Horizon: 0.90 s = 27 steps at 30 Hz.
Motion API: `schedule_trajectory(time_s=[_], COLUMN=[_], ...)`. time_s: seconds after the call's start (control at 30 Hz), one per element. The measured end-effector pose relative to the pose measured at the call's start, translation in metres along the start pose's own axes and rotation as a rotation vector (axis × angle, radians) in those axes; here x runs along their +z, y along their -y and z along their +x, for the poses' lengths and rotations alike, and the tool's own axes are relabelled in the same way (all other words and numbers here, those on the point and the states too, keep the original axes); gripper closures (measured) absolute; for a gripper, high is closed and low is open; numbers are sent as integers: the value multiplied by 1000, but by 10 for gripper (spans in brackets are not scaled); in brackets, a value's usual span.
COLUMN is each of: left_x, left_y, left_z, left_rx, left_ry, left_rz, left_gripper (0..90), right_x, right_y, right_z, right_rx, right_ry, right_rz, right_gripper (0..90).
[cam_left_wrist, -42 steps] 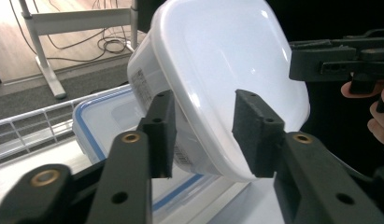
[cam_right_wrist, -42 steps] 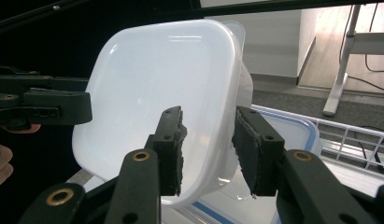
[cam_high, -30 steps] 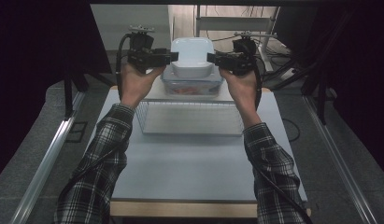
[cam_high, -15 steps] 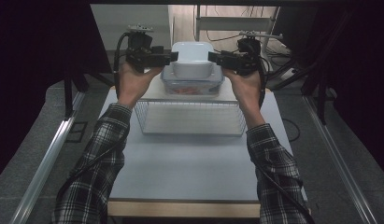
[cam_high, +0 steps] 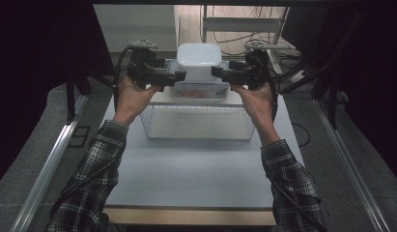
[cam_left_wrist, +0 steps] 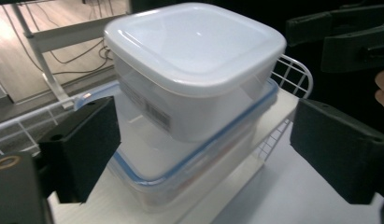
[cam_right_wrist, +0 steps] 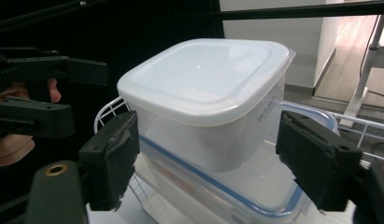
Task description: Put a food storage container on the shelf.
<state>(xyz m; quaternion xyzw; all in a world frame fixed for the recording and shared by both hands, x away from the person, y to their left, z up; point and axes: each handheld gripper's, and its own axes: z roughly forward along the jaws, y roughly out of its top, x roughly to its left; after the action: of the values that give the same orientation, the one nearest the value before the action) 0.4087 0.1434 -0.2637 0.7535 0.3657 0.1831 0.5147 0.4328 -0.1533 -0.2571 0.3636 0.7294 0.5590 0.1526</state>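
A: High view first: we have the white tub [cam_high: 199,60] sitting on the blue-rimmed box [cam_high: 200,90], which stands on a white shelf [cam_high: 196,99] at the far end of the table [cam_high: 196,169], just behind the wire basket [cam_high: 198,123].

B: And our grippers flank it. The left gripper [cam_high: 179,77] comes in from the tub's left, the right gripper [cam_high: 218,73] from its right, both lying level and pointing at each other.

A: That makes sense for a two-sided carry: one tool per side wall keeps the tub from tipping. Are we gripping now?

B: No. In the left gripper view our jaws stand spread, well clear of the tub [cam_left_wrist: 194,65], and they have just been opening with nothing pressed between them. In the right gripper view it is the same: jaws wide, the tub [cam_right_wrist: 203,98] between them but untouched, and they too have just been opening.

A: So we judge the tub is set down and let go, its weight on the box lid [cam_left_wrist: 147,158].

B: How does it sit?

A: Upright, lid up, base down. It is nearly square, so we cannot name a long axis. The box [cam_right_wrist: 255,186] under it is oblong, its long side running across the table, which gives the tub a broad seat.

B: It sits roughly centred on that lid.
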Motion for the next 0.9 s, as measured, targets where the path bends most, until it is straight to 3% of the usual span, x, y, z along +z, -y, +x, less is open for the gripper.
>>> schedule_trajectory(time_s=[0.4,0.9], left_x=[0,5], left_y=[29,56], left_z=[-12,-20], left_rx=[56,79], left_ry=[25,15], left_rz=[6,39], left_gripper=[30,34], right_x=[-7,-8], right_y=[20,41], right_z=[2,8], right_rx=[-38,-74], right_ry=[-17,-44], right_rz=[25,52], right_gripper=[130,82])
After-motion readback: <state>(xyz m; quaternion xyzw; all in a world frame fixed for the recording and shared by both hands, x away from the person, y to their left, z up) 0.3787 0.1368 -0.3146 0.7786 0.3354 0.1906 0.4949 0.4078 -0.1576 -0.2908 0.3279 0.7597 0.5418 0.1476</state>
